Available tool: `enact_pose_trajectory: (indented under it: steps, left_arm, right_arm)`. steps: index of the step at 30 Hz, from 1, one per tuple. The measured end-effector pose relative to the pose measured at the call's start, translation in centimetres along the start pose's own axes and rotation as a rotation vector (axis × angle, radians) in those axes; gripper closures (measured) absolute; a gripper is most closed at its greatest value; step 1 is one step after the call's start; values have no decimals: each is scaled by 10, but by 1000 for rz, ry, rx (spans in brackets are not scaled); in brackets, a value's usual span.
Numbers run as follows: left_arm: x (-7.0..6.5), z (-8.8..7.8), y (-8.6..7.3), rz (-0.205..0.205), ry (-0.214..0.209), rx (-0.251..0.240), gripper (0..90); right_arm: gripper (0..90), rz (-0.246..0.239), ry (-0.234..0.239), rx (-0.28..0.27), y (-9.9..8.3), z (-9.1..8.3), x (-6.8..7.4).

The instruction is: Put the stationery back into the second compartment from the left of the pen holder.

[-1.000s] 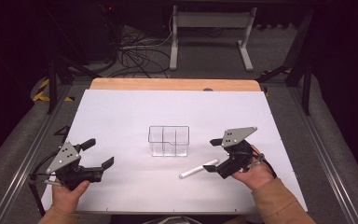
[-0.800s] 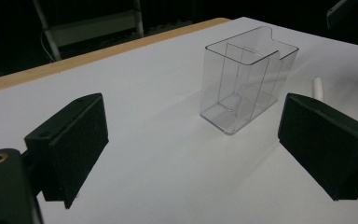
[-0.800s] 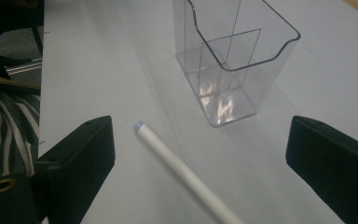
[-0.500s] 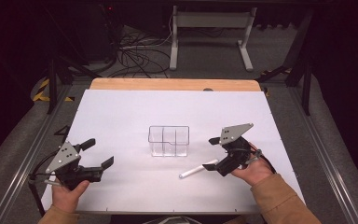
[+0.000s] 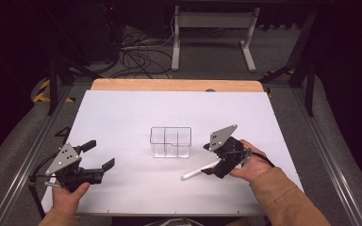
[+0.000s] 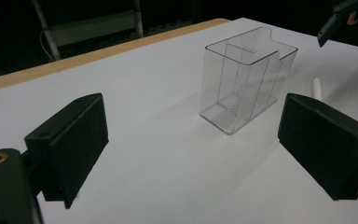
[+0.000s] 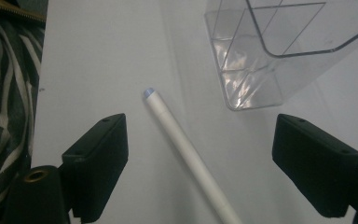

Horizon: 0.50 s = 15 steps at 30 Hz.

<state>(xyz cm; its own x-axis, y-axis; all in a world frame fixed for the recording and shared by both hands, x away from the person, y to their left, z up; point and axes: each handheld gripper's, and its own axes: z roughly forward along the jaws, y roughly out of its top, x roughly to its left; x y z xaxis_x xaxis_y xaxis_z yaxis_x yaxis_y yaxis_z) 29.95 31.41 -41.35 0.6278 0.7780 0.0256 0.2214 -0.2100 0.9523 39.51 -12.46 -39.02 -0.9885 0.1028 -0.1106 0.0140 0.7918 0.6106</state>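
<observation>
Pen (image 7: 186, 151) lies between right gripper's (image 7: 214, 163) spread jaws.

Table (image 5: 122, 117) brightly lit, surroundings dark; soft shadows; slight blur.

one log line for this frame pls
left gripper: open, idle | right gripper: open, fingers straddling white cylindrical pen | clear plastic divided organizer: upright, empty

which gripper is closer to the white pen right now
Right. The right gripper hangs directly over the white pen, jaws open astride it. The left gripper sits far across the table.
</observation>
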Motion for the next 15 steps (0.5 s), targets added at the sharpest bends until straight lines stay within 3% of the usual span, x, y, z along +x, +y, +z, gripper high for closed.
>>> enact_pose_trajectory:
  steps: [8, 15]
  left_arm:
    - [0, -3, -1, -5, 8, -2, 93]
    - [0, -6, -3, -11, 13, -4, 93]
  right_arm:
    - [242, -97, 40, 56, 7, 6, -1]
    - [287, -132, 58, 117, 9, 15, -3]
